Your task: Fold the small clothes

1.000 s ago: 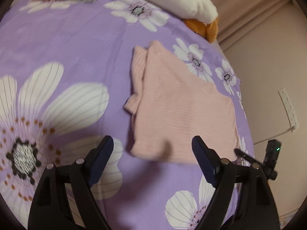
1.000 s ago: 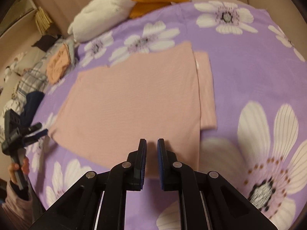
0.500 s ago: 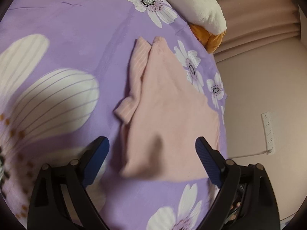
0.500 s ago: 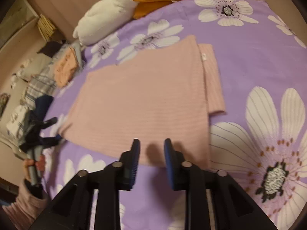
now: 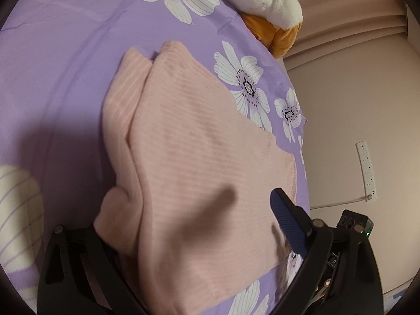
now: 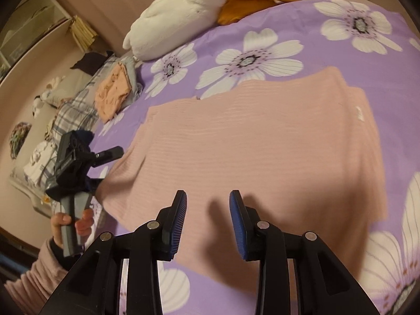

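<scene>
A pink ribbed garment (image 5: 194,173) lies flat on the purple flowered bedspread (image 5: 65,52), one sleeve folded along its left edge. My left gripper (image 5: 189,233) is open wide at the garment's near corner; its left finger is hidden under the cloth, its right finger (image 5: 288,223) lies over it. In the right wrist view the same garment (image 6: 262,152) spreads ahead. My right gripper (image 6: 207,215) is open and empty just above the garment's near hem. The left gripper (image 6: 76,168) shows there at the garment's left corner.
A white and orange plush toy (image 6: 199,8) lies at the head of the bed. A pile of folded clothes (image 6: 113,92) and plaid fabric sits at the left bed edge. A wall with a power strip (image 5: 366,170) runs along the bed's right side.
My left gripper moved forward and its left finger slid under the garment's corner. My right gripper opened from nearly shut and came closer to the hem.
</scene>
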### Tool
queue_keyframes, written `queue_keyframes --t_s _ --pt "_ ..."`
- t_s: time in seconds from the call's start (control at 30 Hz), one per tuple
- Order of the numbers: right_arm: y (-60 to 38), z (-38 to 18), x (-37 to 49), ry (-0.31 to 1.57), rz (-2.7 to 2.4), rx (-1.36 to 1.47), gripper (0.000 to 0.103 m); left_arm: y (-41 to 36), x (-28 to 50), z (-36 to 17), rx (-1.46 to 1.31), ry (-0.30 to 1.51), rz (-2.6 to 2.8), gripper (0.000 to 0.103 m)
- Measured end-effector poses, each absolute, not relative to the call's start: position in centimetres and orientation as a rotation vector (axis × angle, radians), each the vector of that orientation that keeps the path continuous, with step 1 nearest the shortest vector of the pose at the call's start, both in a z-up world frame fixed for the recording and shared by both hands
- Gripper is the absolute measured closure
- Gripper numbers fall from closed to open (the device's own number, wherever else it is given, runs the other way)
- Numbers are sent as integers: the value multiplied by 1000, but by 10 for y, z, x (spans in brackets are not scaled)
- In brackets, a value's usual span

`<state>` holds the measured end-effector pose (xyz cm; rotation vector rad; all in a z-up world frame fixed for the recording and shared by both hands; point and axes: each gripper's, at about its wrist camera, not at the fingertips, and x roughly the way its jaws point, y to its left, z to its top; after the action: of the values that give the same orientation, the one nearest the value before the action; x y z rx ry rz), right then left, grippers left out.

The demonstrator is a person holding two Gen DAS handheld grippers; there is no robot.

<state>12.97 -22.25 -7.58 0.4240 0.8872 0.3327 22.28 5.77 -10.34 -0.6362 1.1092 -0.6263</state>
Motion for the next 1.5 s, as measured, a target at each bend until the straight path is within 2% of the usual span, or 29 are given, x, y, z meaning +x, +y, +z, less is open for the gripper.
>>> queue_keyframes --t_s 0.37,0.47,0.57,0.63,0.73,0.83,1.0,1.5 --pt "-201 -75 164 903 348 378 70 51 225 -102 -540 1105 -618 12" --pt "-196 -75 173 904 346 363 70 49 223 -100 -487 1111 -592 22" --pt "-190 -74 182 907 330 347 70 50 219 -99 -428 1107 -569 43" --pt "-187 -74 188 909 318 339 70 53 217 -99 -414 1105 -571 61" --pt "-182 -74 197 902 299 335 70 56 213 -98 -403 1101 -562 75" --pt "-178 -77 204 907 287 335 70 57 211 -95 -396 1090 -556 81" --pt "-170 -89 215 946 234 294 70 53 207 -89 -348 1072 -541 87" --pt "-159 -75 189 931 292 223 70 43 201 -84 -241 1051 -505 88"
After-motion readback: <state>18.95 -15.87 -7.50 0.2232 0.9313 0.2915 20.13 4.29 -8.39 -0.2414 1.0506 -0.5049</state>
